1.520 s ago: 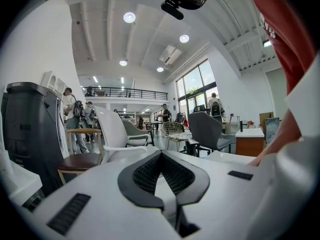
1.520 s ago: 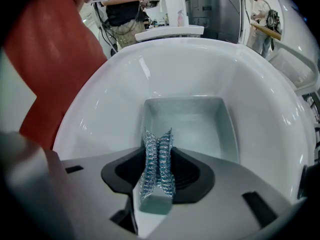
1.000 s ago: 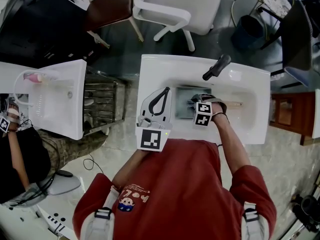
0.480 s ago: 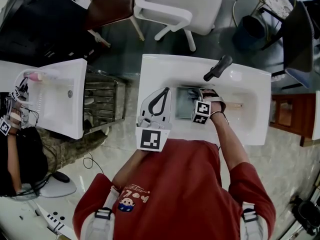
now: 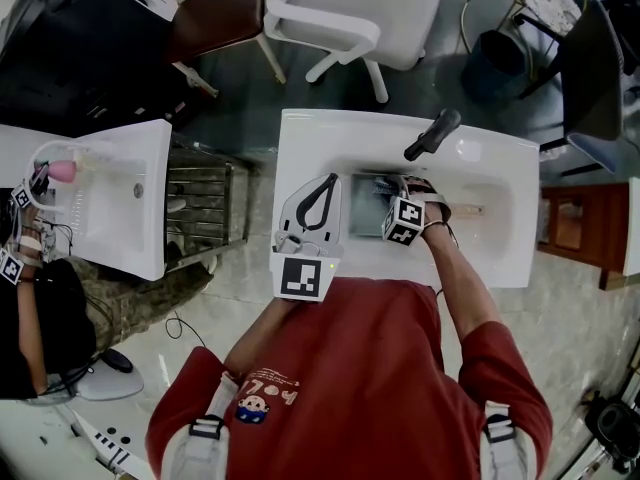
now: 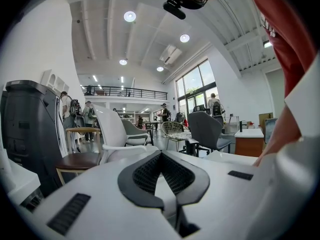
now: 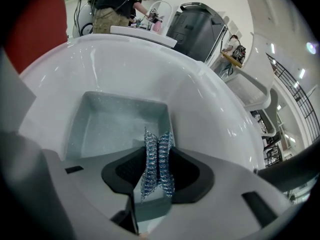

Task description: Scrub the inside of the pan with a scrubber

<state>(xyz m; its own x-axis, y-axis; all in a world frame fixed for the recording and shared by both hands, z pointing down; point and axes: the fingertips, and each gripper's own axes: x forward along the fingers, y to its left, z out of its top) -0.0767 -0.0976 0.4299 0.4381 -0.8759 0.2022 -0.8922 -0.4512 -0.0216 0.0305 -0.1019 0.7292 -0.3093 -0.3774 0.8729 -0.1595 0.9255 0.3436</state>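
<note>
A square grey pan (image 5: 366,206) sits in the white sink (image 5: 500,253); the right gripper view shows its speckled inside (image 7: 112,126). My right gripper (image 5: 388,206) reaches down into the pan and is shut on a blue sparkly scrubber (image 7: 158,160), which stands upright between the black pads (image 7: 186,173). The scrubber's far end hangs over the pan's near wall. My left gripper (image 5: 329,181) lies on the sink's left rim beside the pan, pointing away from me. In its own view the left gripper (image 6: 161,156) has its tips together and holds nothing.
A black tap (image 5: 432,134) stands at the sink's back edge. A white chair (image 5: 350,8) and a brown stool (image 5: 215,18) stand beyond the sink. To the left are a metal rack (image 5: 205,203), a second basin (image 5: 110,198), and another person (image 5: 35,308).
My right gripper has shifted a little to the left and farther back inside the pan with the scrubber. The left gripper has stayed put. The person at the left basin has moved.
</note>
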